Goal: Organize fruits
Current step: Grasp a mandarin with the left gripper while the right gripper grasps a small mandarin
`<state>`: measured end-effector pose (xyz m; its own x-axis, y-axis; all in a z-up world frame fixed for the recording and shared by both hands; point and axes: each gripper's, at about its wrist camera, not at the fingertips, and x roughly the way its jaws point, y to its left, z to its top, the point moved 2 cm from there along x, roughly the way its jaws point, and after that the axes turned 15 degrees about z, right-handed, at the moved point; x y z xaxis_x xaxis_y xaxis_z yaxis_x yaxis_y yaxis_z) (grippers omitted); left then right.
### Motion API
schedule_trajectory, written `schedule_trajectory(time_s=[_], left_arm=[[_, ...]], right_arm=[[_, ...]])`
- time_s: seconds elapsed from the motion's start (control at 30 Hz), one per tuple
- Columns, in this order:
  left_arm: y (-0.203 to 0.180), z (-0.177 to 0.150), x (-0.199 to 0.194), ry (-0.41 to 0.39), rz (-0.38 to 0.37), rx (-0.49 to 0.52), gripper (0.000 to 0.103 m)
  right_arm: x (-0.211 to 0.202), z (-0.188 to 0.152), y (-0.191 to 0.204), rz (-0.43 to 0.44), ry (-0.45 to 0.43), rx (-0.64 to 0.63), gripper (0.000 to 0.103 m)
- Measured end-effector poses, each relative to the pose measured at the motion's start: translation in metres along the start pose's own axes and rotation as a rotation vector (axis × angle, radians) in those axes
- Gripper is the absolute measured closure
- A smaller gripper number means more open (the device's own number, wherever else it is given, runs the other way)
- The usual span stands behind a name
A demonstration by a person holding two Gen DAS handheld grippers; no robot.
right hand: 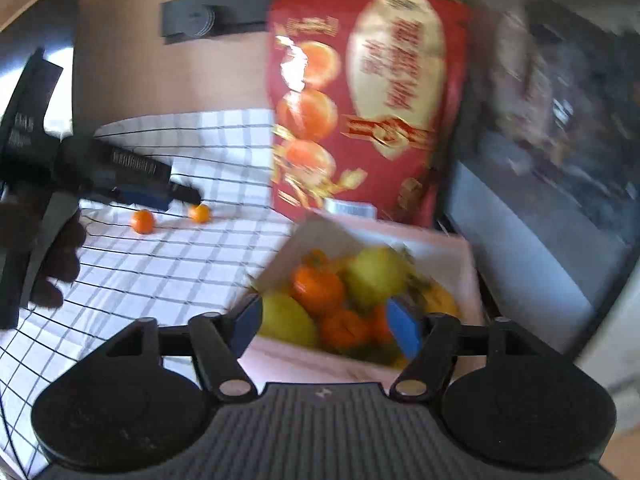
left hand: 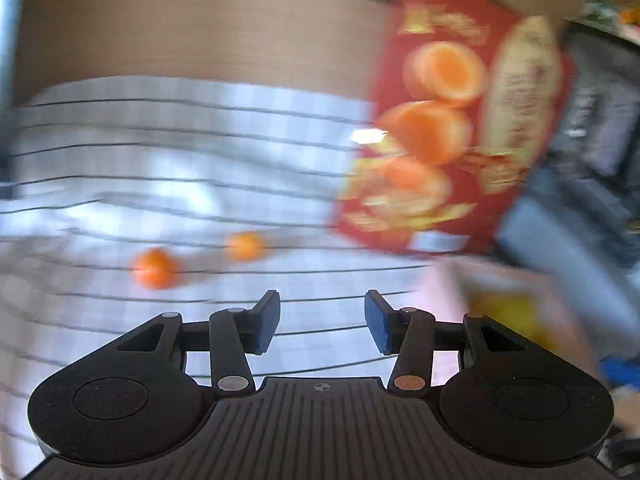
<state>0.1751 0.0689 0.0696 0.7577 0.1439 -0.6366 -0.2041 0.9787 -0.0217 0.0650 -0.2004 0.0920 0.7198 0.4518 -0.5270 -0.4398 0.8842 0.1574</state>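
Observation:
Two small oranges (left hand: 154, 267) (left hand: 245, 245) lie on a checked white cloth (left hand: 120, 184); they also show in the right wrist view (right hand: 142, 221) (right hand: 199, 213). My left gripper (left hand: 322, 322) is open and empty, a little short of them; in the right wrist view it (right hand: 176, 196) hovers just behind the oranges. A pale pink box (right hand: 440, 248) holds several fruits: orange ones (right hand: 318, 288) and yellow-green ones (right hand: 374, 272). My right gripper (right hand: 326, 330) is open and empty just above the box's near side. Both views are blurred.
A red pouch printed with oranges (right hand: 368, 100) stands behind the box, also in the left wrist view (left hand: 452, 120). A dark appliance (right hand: 540, 184) is at the right. A brown tabletop (left hand: 200, 28) lies beyond the cloth.

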Motion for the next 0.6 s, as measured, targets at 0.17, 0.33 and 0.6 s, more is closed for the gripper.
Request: schedule_trajectory(time_s=[0.17, 0.33, 0.6], left_arm=[[0.055, 0.000, 0.029, 0.046, 0.119, -0.050, 0.052], [0.078, 0.012, 0.064, 0.048, 0.229, -0.058, 0.052], [0.069, 0.031, 0.114, 0.063, 0.227, 0.028, 0.052]], right_arm=[[0.043, 0.016, 0.039, 0.093, 0.020, -0.076, 0.031], [0.069, 0.019, 0.079, 0.150, 0.046, -0.168, 0.031], [0.085, 0.014, 0.102, 0.148, 0.112, -0.233, 0.031]])
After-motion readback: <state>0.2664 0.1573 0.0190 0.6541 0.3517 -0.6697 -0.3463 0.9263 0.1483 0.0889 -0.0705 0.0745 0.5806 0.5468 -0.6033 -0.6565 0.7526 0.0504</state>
